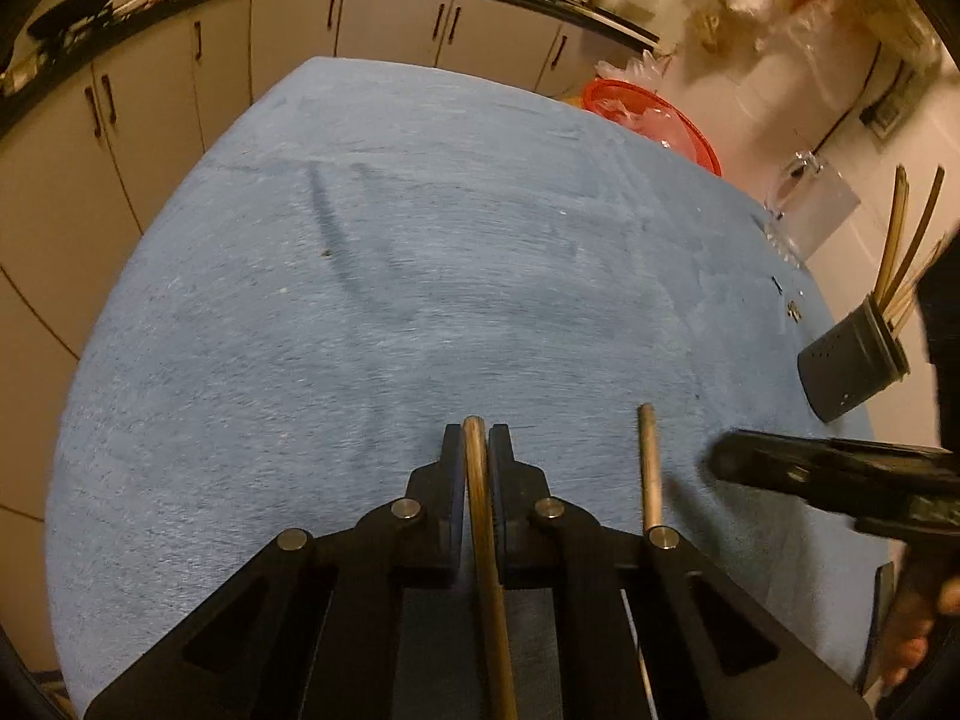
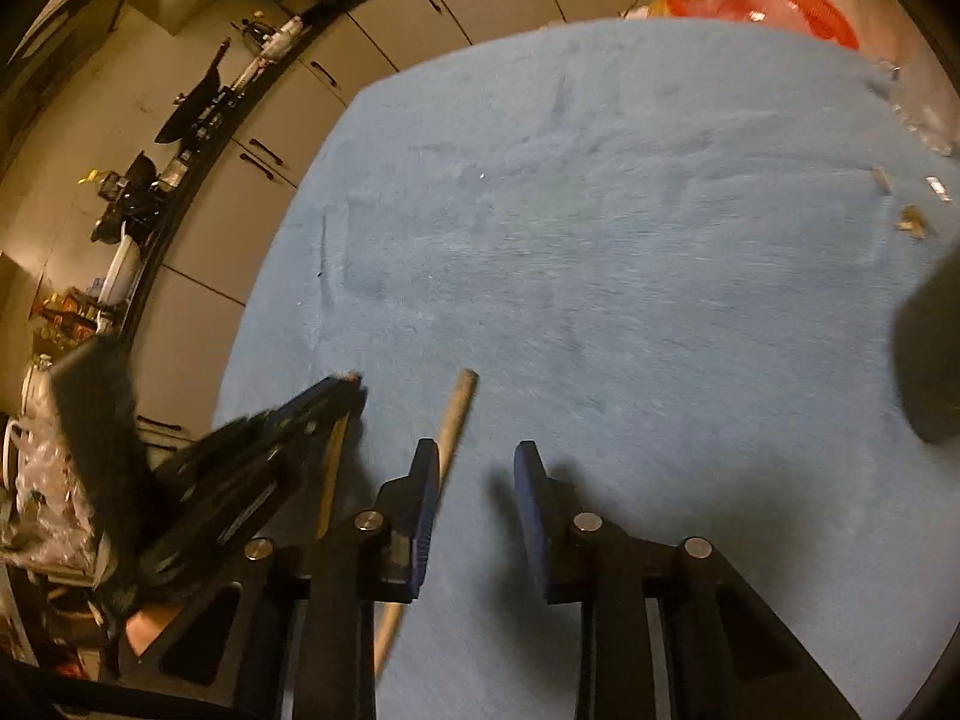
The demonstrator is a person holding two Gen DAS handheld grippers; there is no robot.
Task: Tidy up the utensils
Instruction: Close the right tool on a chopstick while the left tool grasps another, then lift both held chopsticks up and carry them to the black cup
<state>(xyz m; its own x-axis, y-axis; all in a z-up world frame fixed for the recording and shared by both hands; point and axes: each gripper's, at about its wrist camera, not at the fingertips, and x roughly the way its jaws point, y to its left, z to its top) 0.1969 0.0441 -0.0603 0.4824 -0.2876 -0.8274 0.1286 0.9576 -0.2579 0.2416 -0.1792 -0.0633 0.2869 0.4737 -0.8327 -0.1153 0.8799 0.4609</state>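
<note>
My left gripper [image 1: 477,441] is shut on a wooden chopstick [image 1: 483,516] that runs back between its fingers, just above the blue cloth [image 1: 420,252]. A second chopstick [image 1: 650,468] lies on the cloth to its right. In the right wrist view that second chopstick [image 2: 456,408] lies beside the left finger of my right gripper [image 2: 474,462], which is open and empty. The left gripper [image 2: 288,438] shows there at the left with its chopstick. A dark utensil holder [image 1: 852,360] with several chopsticks stands at the right edge.
A red plastic basket [image 1: 654,114] sits at the far edge of the cloth-covered table, with a clear glass jug [image 1: 810,198] to its right. Small bits of debris [image 2: 912,222] lie on the cloth at the right. Cabinets and a cluttered counter [image 1: 180,60] stand beyond.
</note>
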